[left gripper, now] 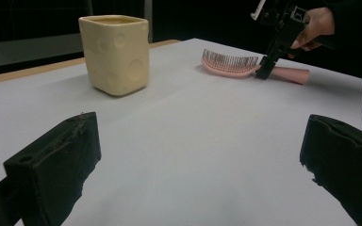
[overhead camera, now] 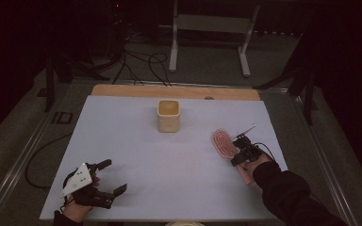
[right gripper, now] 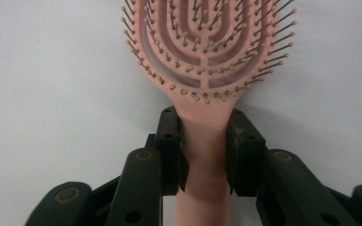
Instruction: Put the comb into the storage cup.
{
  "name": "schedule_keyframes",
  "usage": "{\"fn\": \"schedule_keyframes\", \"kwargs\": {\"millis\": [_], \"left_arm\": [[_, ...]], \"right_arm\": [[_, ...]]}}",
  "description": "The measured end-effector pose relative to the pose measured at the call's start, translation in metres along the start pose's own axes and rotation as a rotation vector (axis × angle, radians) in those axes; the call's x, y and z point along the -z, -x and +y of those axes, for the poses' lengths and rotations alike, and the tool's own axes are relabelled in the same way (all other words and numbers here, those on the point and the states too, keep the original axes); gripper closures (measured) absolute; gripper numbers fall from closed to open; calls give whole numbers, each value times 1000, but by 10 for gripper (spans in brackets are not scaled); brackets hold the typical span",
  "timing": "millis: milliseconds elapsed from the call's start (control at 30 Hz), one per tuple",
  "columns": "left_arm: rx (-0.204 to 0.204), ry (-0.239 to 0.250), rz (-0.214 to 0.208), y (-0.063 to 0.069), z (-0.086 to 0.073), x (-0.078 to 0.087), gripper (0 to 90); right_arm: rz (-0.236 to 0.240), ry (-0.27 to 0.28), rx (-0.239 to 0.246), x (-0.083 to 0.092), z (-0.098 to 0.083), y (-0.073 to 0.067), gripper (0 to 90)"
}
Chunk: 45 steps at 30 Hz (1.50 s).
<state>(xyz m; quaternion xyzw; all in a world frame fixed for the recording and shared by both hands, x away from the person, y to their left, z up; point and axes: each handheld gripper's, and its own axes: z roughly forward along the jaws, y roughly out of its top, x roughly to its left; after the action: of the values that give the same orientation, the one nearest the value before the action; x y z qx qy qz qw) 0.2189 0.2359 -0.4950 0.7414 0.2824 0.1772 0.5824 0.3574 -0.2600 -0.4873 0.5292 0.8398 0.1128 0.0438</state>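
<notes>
- The step in hand looks like the pick-up of the pink hairbrush point(overhead camera: 223, 143): it lies flat, bristles up, near the right edge of the surface point(overhead camera: 169, 174), head toward the far edge and handle toward the person.
- The right gripper point(right gripper: 203, 148) is clenched on the brush at the neck, where the handle meets the head; in the right gripper view both black pads press against the sides of the handle, with no gap to be seen.
- In the left gripper view the brush appears to rest on the surface, so the lift is not yet done.
- The next move, as I judge it, calls for a straight lift with the grip kept firm, since the head is heavier than the neck and may tip down.
- A likely goal is the cream cup point(overhead camera: 168, 115), upright near the middle of the far edge, well apart from the brush; the handle would have to point down to go in.
- The left gripper point(overhead camera: 107, 177) sits released near the front left corner, jaws wide apart, holding nothing.
</notes>
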Motion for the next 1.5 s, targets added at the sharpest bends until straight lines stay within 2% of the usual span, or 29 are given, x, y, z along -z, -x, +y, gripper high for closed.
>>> {"fn": "schedule_keyframes", "kwargs": {"millis": [233, 633, 833, 867, 933, 1167, 1267, 1500], "left_arm": [[0, -2, 1, 0, 0, 0, 1], [0, -3, 1, 0, 0, 0, 1], [0, 0, 1, 0, 0, 0, 1], [1, -1, 1, 0, 0, 0, 0], [0, -2, 1, 0, 0, 0, 1], [1, 1, 1, 0, 0, 0, 1], [1, 0, 1, 0, 0, 0, 1], [5, 2, 4, 0, 0, 1, 1]], "right_arm": [[46, 59, 12, 9, 4, -2, 703], [41, 123, 59, 24, 6, -6, 703], [42, 170, 96, 33, 8, -11, 703], [44, 195, 102, 36, 9, -12, 703], [42, 211, 108, 37, 9, -13, 703], [57, 245, 138, 41, 8, -19, 703], [69, 295, 157, 46, 6, -24, 703], [83, 335, 167, 52, 5, -33, 702]]}}
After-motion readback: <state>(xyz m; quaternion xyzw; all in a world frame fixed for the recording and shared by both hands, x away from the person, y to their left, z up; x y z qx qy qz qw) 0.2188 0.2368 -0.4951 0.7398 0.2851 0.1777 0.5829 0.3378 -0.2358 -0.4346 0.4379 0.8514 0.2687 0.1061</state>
